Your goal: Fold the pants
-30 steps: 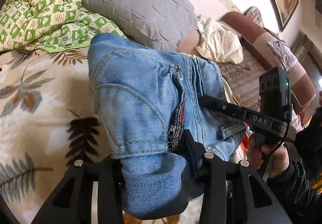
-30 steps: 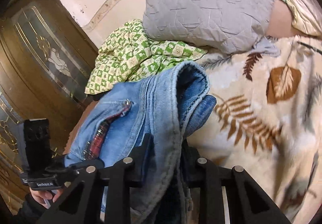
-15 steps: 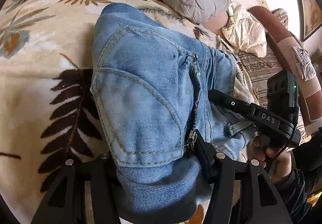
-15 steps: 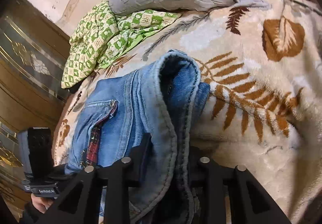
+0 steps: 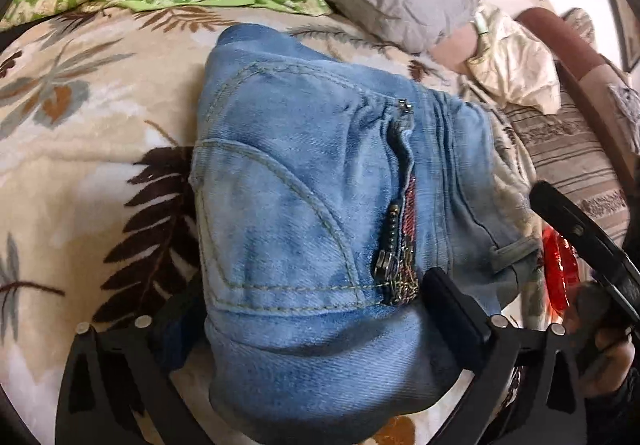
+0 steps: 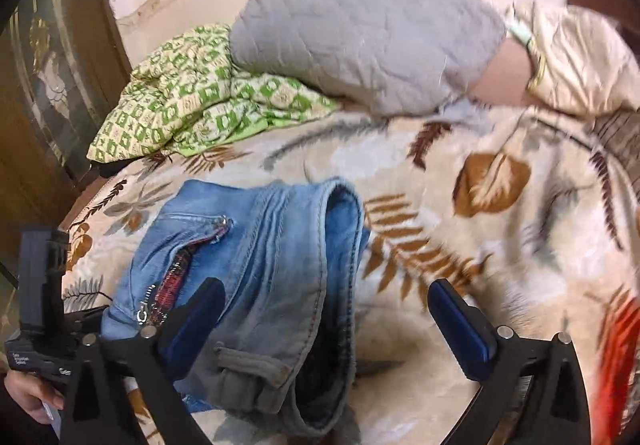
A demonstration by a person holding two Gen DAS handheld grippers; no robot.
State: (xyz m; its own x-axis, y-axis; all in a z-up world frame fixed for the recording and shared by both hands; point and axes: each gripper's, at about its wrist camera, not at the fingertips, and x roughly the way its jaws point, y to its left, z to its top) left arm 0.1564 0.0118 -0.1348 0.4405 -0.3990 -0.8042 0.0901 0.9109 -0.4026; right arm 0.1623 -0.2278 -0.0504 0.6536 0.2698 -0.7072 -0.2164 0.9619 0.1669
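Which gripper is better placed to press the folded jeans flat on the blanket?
Probably the left gripper: its open fingers straddle the folded jeans. The right gripper, also open, sits at their edge, half over the blanket.

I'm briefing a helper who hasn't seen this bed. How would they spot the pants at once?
Start from the leaf-print blanket covering the bed; a grey pillow and a green checked quilt lie at its far end. Nearer, between both grippers' spread jaws, lies the folded bundle of pants: the only blue denim, with a zip over red lining.

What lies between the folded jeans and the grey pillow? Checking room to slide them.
Only bare leaf-print blanket separates jeans from grey pillow, in the right wrist view.
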